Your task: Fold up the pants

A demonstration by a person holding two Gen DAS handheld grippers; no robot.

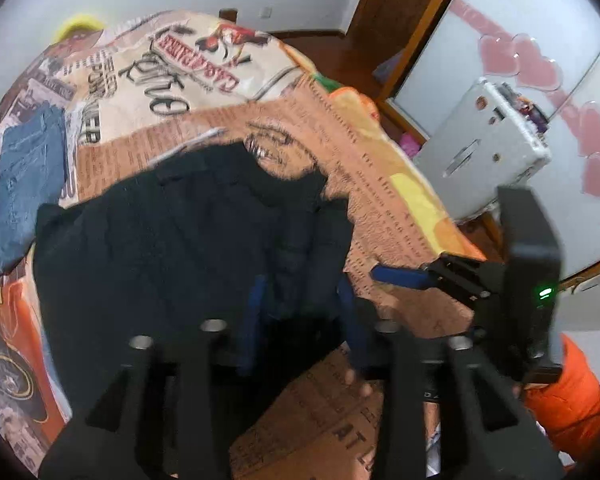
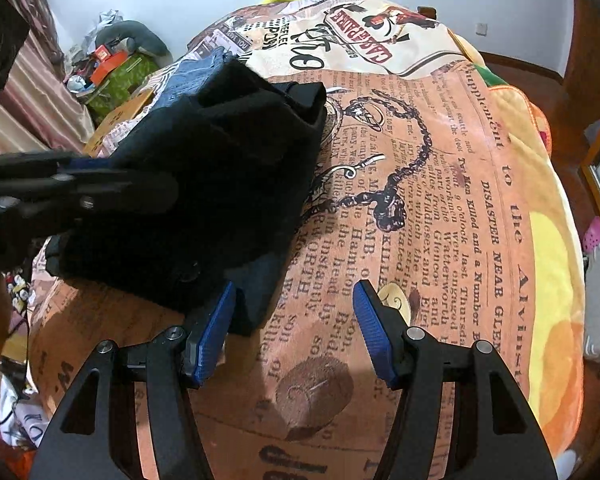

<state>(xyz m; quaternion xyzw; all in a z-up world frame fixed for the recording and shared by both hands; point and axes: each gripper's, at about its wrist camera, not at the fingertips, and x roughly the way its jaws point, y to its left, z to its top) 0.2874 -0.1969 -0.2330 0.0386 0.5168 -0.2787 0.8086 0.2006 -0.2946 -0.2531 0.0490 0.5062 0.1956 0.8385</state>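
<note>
The black pants (image 2: 204, 184) lie partly folded on the bed (image 2: 440, 208), bunched toward the left side of the printed blanket, with a raised fold standing off the surface. A folded pair of blue jeans (image 1: 24, 184) rests further back on the bed, just beyond the black pants.

Left tool (image 1: 300, 304): its blue pads sit either side of black cloth; it appears closed on a fold of the pants, though the view is blurred. In the right wrist view it reaches in from the left at the pants' near edge.

Right tool (image 2: 296, 328): jaws wide apart and holding nothing, with the left pad (image 2: 216, 320) just beside the near corner of the pants.

Procedure, as judged: carry the held layer across with the left tool and align its edges to the layer beneath. Use the right tool to pin or catch the near corner so the stack does not slide on the soft blanket. Lower the fold flat before releasing.

No containers hold task items in these views.
</note>
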